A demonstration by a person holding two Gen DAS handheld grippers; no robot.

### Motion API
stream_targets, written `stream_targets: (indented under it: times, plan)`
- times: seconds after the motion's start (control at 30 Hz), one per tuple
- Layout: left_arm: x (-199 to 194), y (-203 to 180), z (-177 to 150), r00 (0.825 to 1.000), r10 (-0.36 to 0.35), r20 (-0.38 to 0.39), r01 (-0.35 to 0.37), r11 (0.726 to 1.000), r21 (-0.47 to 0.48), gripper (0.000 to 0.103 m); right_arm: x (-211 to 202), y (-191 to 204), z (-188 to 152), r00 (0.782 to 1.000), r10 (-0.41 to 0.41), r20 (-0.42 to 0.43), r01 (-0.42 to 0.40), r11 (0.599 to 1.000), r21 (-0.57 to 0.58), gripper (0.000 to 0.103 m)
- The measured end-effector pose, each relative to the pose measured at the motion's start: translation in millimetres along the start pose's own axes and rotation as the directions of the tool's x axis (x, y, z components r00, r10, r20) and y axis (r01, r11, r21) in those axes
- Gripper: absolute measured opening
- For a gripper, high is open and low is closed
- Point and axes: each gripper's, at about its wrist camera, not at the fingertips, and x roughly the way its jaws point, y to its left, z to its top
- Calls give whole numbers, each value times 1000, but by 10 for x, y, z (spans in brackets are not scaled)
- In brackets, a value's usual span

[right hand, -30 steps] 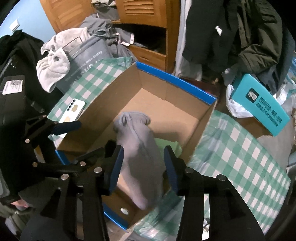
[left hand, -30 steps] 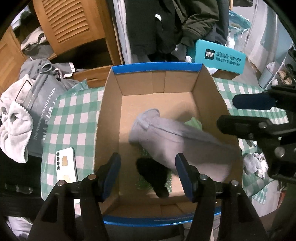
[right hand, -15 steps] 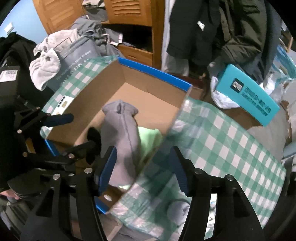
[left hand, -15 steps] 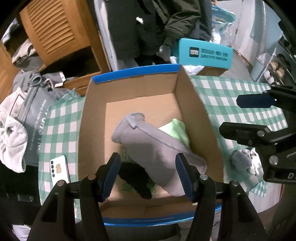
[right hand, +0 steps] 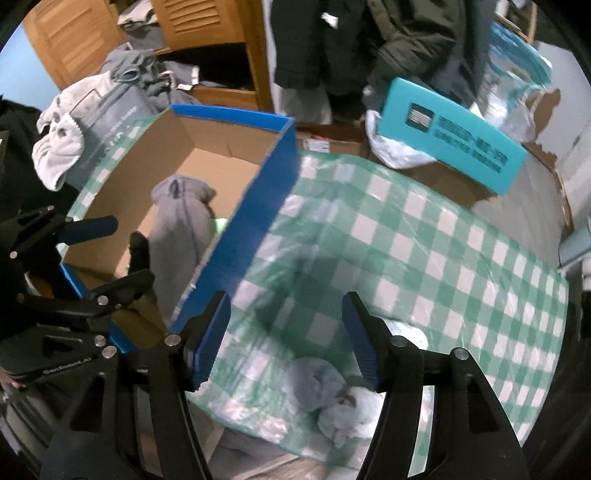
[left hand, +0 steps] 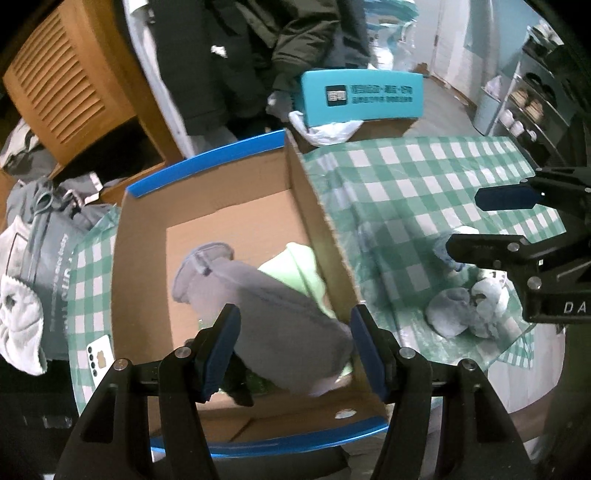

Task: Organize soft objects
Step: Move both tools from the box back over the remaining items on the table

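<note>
Checked tablecloth [right hand: 424,236] bears one box [left hand: 317,221] (three soft items inside).

Beyond the far edge of the table, with its green-and-white checked cloth [right hand: 424,236], we see a wooden cabinet with louvred doors [left hand: 62,88] standing open on a dark shelf. Dark coats [right hand: 369,40] hang beside it. Past the table's far right corner we find a pale floor [left hand: 439,99], a light blue wall [left hand: 476,33] and a metal rack of crockery [left hand: 532,103]. The light is dim and cool.
</note>
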Motion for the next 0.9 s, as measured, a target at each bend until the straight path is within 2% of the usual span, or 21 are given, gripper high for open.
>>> stream_targets:
  times: [0.5, 0.8, 0.9]
  plan:
    - [66, -611, 114, 999, -41, -30, 44, 993, 109, 64, -57, -671, -511, 999, -27, -33, 32, 987, 155, 65]
    - [187, -1014, 110, 996, -54, -75, 67, 982, 178, 65, 13, -864, -761, 998, -33, -61, 44, 980, 192, 65]
    - [230, -1089, 117, 994, -64, -88, 80, 980, 183, 73, 90, -913, -856, 997, -22, -80, 39, 977, 209, 65]
